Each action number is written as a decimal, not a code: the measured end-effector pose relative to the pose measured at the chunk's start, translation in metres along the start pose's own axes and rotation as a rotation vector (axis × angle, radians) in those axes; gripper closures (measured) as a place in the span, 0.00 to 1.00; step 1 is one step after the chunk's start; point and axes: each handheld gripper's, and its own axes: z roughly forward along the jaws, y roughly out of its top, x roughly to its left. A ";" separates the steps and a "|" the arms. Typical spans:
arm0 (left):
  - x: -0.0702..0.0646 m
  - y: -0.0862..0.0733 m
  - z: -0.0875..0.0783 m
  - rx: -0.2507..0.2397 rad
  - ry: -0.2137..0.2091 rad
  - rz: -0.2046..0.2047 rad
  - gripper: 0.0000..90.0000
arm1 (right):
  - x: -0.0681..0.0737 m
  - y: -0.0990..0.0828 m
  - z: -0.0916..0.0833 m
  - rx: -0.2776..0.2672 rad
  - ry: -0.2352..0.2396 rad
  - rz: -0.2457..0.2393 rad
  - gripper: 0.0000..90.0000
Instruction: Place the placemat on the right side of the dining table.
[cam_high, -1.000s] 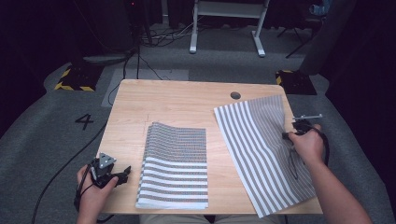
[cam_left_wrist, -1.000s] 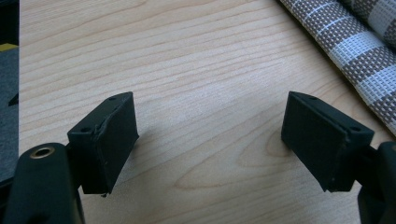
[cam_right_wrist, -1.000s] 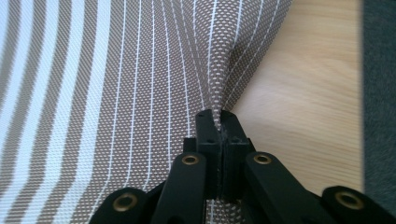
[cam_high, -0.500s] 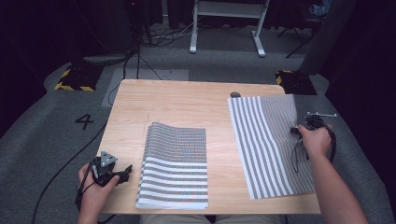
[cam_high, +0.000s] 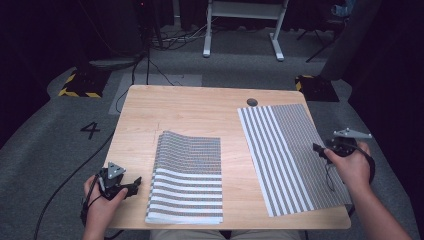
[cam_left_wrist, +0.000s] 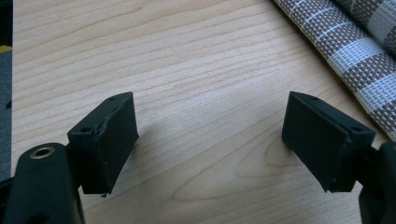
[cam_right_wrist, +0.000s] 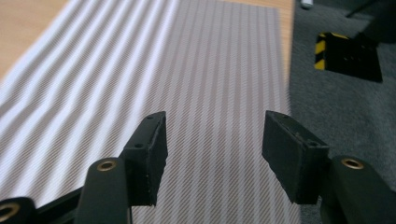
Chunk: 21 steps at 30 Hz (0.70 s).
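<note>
place: lab or test studio | floor: grey carpet (cam_high: 60, 150) with a painted "4" (cam_high: 90, 130) off the table's left edge | hazard-striped black-yellow blocks (cam_high: 77, 85) beyond both far corners | cables (cam_high: 165, 42) trailing past the far edge | white metal stand (cam_high: 242, 25) | dark surroundings | lone wooden table (cam_high: 190, 107)

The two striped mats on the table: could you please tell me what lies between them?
Nothing: the high view shows only bare wooden table between the folded mat and the flat mat.
</note>
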 end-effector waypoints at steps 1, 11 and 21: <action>0.000 0.000 0.000 0.000 0.000 0.000 0.21 | 0.008 -0.004 -0.009 0.000 0.018 -0.014 0.47; 0.000 0.000 0.000 -0.001 -0.006 -0.003 0.21 | 0.085 -0.068 -0.056 0.130 0.171 -0.132 0.46; 0.000 0.000 0.001 -0.001 -0.012 -0.014 0.21 | 0.118 -0.106 -0.039 0.205 0.228 -0.140 0.30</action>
